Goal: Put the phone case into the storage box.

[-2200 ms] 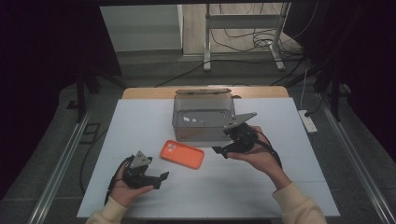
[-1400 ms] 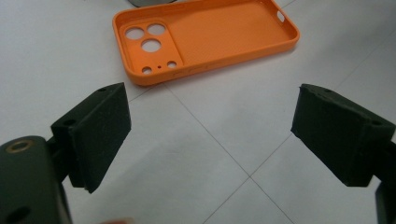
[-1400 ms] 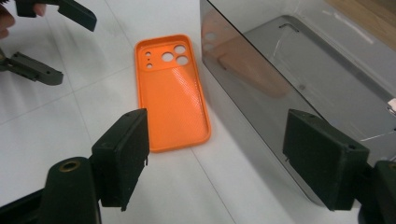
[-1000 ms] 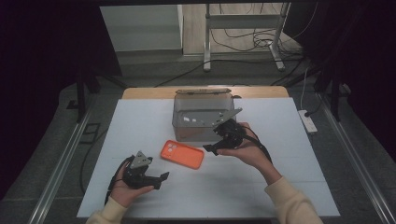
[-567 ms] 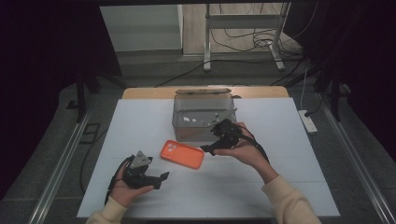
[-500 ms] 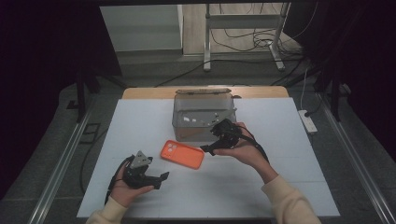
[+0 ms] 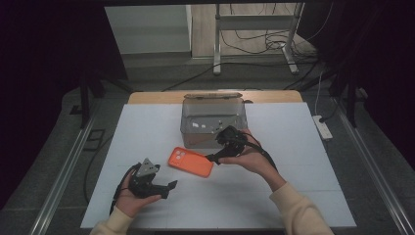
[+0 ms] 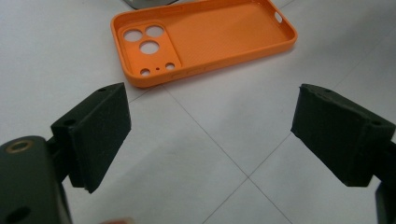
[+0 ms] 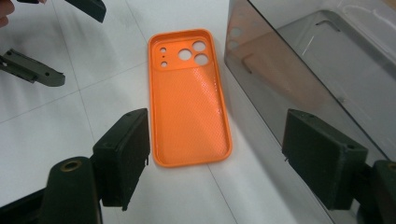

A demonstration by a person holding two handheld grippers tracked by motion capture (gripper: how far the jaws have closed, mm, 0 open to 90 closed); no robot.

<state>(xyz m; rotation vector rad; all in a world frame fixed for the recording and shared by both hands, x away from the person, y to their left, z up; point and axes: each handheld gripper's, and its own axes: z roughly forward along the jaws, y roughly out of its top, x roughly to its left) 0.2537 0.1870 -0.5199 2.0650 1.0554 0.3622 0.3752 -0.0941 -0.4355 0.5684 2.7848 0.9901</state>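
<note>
An orange phone case (image 7: 191, 162) lies hollow side up on the white table, just in front of a clear plastic box (image 7: 213, 122). My right gripper (image 7: 214, 157) hovers open at the case's right end, beside the box's front wall; in the right gripper view the case (image 9: 189, 93) lies between the jaws and beyond them. My left gripper (image 7: 169, 188) rests open near the table's front left, short of the case. In the left gripper view the case (image 8: 201, 37) lies ahead of the spread jaws, camera holes to the left.
The clear box (image 9: 322, 70) has its lid (image 7: 213, 96) open toward the back. White table (image 7: 293, 147) has free room right and left. Beyond the far edge are a metal stand (image 7: 254, 34) and floor cables. The left gripper's parts (image 9: 32, 70) appear at the right gripper view's upper left.
My right gripper has moved left and down from beside the box to the case's right end. The left gripper and the case have stayed put.
</note>
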